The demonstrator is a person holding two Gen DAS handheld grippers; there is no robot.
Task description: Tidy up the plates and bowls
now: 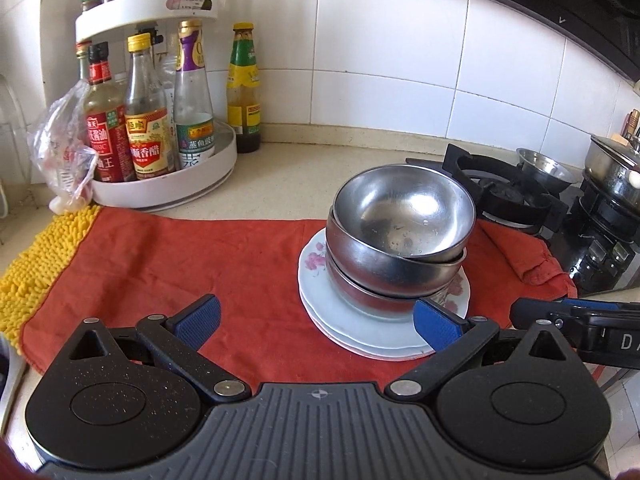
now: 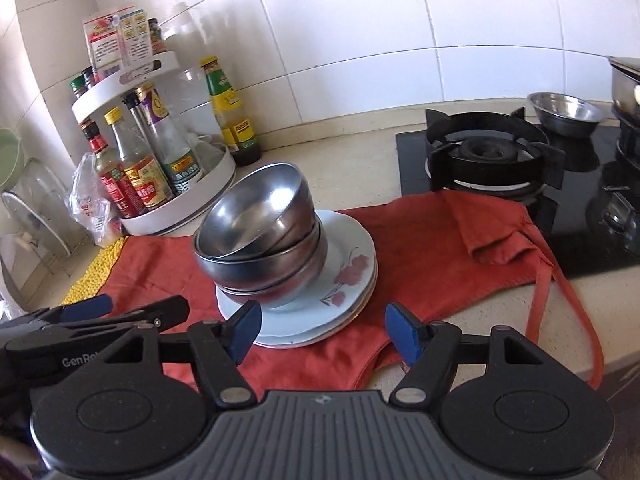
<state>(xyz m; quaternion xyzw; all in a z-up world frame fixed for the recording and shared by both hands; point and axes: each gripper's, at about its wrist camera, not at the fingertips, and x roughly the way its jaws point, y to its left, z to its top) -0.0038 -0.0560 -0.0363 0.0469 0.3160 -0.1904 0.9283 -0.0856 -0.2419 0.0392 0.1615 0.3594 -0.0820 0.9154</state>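
Three steel bowls [image 1: 400, 236] sit nested, the top one tilted, on a stack of white plates with pink flowers [image 1: 360, 324]. The stack rests on a red cloth [image 1: 200, 264]. My left gripper [image 1: 320, 320] is open and empty, just in front of the plates and a little left of them. In the right wrist view the bowls [image 2: 260, 236] and plates [image 2: 348, 264] lie just ahead of my right gripper [image 2: 320, 330], which is open and empty. Each gripper shows at the edge of the other's view, the right [image 1: 576, 320] and the left [image 2: 92, 316].
A white two-tier turntable of sauce bottles [image 1: 168, 168] stands at the back left, with a plastic bag [image 1: 64, 160] beside it. A black gas hob [image 2: 492, 152] lies to the right, with a small steel bowl [image 2: 566, 114] and a pot [image 1: 612, 168]. A yellow mat [image 1: 36, 264] edges the cloth.
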